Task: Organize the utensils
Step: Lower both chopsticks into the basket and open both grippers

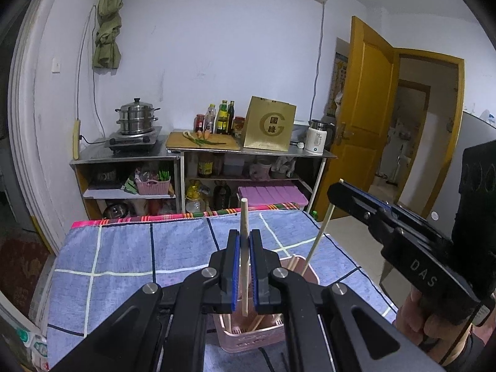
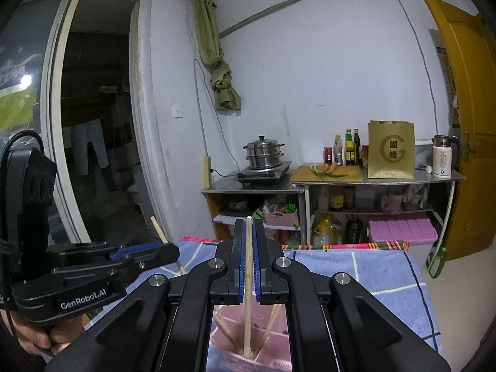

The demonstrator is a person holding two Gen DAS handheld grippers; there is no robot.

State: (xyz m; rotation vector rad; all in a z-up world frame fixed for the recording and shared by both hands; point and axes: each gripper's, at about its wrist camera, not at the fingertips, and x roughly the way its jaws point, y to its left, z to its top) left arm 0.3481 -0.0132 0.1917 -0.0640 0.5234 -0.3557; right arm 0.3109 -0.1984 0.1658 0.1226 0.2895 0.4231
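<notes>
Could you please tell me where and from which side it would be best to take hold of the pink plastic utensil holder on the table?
Probably the pink plastic utensil holder is best taken at its bare front wall near the rim, coming from the near side. Wooden chopsticks lean out of its open top, so a descent from above would likely knock them.

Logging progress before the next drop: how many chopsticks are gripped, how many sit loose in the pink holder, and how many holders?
gripped chopsticks: 2, one in the left gripper, one in the right gripper
loose chopsticks in holder: at least 3, partly hidden
pink holder: 1
Total: at least 6
</notes>
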